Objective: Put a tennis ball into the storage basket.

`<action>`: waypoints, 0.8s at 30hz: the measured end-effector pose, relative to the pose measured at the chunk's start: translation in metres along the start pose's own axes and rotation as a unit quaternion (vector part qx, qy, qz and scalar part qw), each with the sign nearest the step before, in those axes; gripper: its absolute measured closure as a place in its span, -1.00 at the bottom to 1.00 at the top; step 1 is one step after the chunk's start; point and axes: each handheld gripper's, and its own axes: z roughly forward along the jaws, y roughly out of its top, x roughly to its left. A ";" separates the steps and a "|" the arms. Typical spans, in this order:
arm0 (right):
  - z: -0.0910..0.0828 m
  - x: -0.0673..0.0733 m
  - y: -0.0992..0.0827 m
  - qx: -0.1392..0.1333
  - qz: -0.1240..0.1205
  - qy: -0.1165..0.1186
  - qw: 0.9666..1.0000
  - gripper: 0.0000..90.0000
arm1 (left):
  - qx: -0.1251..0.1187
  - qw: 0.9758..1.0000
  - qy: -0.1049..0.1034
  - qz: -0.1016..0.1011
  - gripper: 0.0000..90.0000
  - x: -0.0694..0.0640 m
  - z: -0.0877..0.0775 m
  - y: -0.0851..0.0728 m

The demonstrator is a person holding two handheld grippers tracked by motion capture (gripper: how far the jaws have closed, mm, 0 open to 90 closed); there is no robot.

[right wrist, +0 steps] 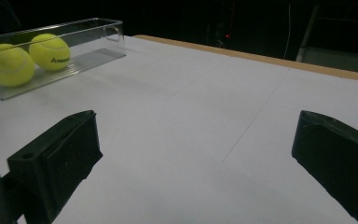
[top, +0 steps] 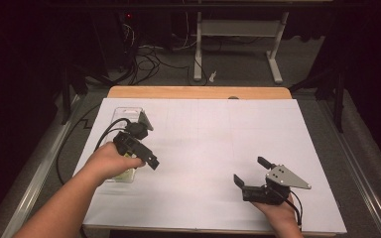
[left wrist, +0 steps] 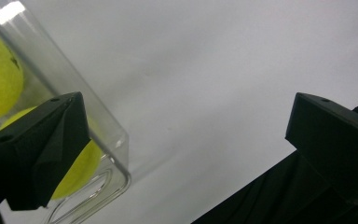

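We've got our left gripper (top: 149, 159) at the left of the high view, forearm rising from the bottom left corner, hand (top: 110, 162) wrapped over its body, jaws spread wide and aimed toward the lower right. Our right gripper (top: 250, 171) sits at the lower right, hand (top: 278, 210) behind it at the bottom edge, jaws parted wide, pointing toward the upper left.

Dim room, brightly lit white table (top: 208, 144) (glare on the clear bin (left wrist: 9, 11)).
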 end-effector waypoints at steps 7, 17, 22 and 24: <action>0.000 0.000 0.000 0.001 -0.001 -0.001 1.000 -0.96 | -0.010 1.000 -0.015 0.018 -0.98 -0.012 0.003 0.005; 0.000 0.000 0.000 0.000 -0.001 -0.001 1.000 -0.96 | -0.019 0.999 -0.017 0.045 -0.98 -0.033 0.013 0.015; -0.001 0.000 0.000 0.000 -0.001 -0.001 1.000 -0.96 | -0.027 0.998 -0.023 0.054 -0.98 -0.043 0.018 0.021; -0.001 0.000 0.000 0.000 -0.001 -0.001 1.000 -0.96 | -0.028 0.998 -0.022 0.058 -0.98 -0.047 0.023 0.023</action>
